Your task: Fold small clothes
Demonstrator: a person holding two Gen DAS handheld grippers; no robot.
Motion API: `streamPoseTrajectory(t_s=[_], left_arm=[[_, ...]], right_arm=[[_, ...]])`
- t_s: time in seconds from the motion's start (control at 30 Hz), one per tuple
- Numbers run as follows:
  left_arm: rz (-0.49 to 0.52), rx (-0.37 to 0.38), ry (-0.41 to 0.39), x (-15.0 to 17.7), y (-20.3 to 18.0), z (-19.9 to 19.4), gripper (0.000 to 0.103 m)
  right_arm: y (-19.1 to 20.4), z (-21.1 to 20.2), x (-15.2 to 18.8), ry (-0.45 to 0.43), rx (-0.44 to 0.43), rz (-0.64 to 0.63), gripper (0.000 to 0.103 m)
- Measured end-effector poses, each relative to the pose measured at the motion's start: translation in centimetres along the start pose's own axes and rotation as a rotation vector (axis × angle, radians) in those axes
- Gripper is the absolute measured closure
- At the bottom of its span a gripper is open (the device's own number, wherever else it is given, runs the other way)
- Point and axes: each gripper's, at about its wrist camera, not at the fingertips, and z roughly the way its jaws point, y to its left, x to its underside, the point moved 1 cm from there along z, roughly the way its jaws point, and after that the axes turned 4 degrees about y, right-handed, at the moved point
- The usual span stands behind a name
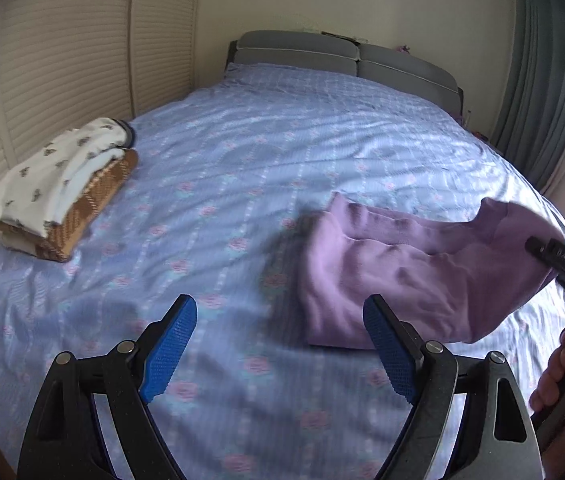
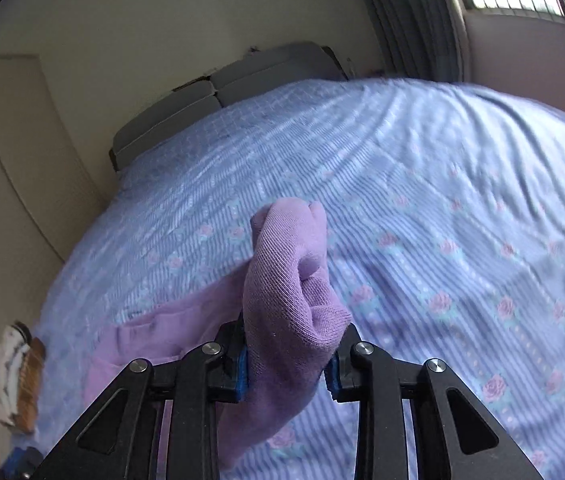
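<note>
Purple garment (image 2: 290,280) bunched in my right gripper (image 2: 288,372); left gripper (image 1: 280,344) wide, empty; folded stack (image 1: 62,188) far left on bed (image 1: 242,152).

Left gripper (image 1: 280,344) angled downward, blue pads (image 1: 170,350) spread wide with nothing between them. Right gripper (image 2: 287,364) pinched tight on a bunch of lilac cloth (image 2: 286,288), a bare hand (image 1: 558,376) wrapped around its handle.

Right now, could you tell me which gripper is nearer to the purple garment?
Right. The right gripper has its fingers clamped on the purple garment; the left gripper hovers open beside it.
</note>
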Motion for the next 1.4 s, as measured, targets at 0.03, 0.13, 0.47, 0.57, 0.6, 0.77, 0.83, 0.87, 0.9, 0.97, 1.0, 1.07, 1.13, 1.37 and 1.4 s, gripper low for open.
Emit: streamPoseTrajectory(t_s=[0.03, 0.13, 0.47, 0.57, 0.6, 0.77, 0.83, 0.87, 0.9, 0.97, 1.0, 1.07, 1.13, 1.37, 1.4], left_arm=[[-0.008, -0.009, -0.003, 0.0, 1.0, -0.3, 0.016], [-0.039, -0.048, -0.013, 0.1, 4.2, -1.2, 0.016], [-0.140, -0.148, 0.005, 1.8, 14.2, -1.4, 0.015], [-0.161, -0.160, 0.025, 2.7, 16.0, -0.9, 0.015], [-0.166, -0.162, 0.033, 3.0, 16.5, -0.7, 0.015], [-0.180, -0.173, 0.056, 4.2, 17.9, -0.2, 0.015], [-0.184, -0.167, 0.064, 4.4, 18.1, 0.0, 0.015], [-0.184, -0.164, 0.067, 4.4, 18.1, 0.0, 0.015], [-0.180, -0.161, 0.066, 4.3, 18.0, -0.1, 0.015], [-0.167, -0.148, 0.059, 3.7, 17.5, -0.2, 0.015], [-0.157, -0.140, 0.052, 3.3, 17.1, -0.4, 0.015], [-0.143, -0.111, 0.039, 2.3, 16.2, -0.6, 0.015], [-0.130, -0.059, 0.028, 1.0, 15.0, -0.6, 0.015], [-0.025, 0.156, 0.051, -5.2, 7.7, 2.7, 0.021], [-0.002, 0.170, 0.062, -6.0, 6.5, 3.5, 0.025]], right_arm=[[1.8, -0.3, -0.4, -0.030, 0.027, -0.063, 0.073], [8.0, -1.5, -0.1, -0.123, 0.099, -0.269, 0.073], [24.8, 0.9, 12.7, -0.228, 0.330, -1.097, 0.074], [25.7, 1.8, 16.3, -0.187, 0.369, -1.219, 0.074], [25.7, 2.1, 17.0, -0.167, 0.373, -1.237, 0.074], [25.1, 2.9, 19.8, -0.144, 0.382, -1.300, 0.074], [25.3, 2.8, 19.5, -0.142, 0.376, -1.288, 0.074], [25.4, 2.5, 19.1, -0.141, 0.373, -1.277, 0.073], [25.2, 2.2, 18.9, -0.143, 0.371, -1.263, 0.072], [25.1, 1.4, 18.1, -0.142, 0.352, -1.237, 0.069], [25.1, 0.9, 17.6, -0.139, 0.327, -1.219, 0.065], [24.5, -0.7, 16.7, -0.137, 0.262, -1.170, 0.059], [23.4, -2.4, 15.7, -0.125, 0.198, -1.108, 0.057], [16.5, -6.4, 10.7, -0.066, 0.035, -0.775, 0.051], [15.8, -6.4, 9.9, -0.065, 0.038, -0.737, 0.051]])
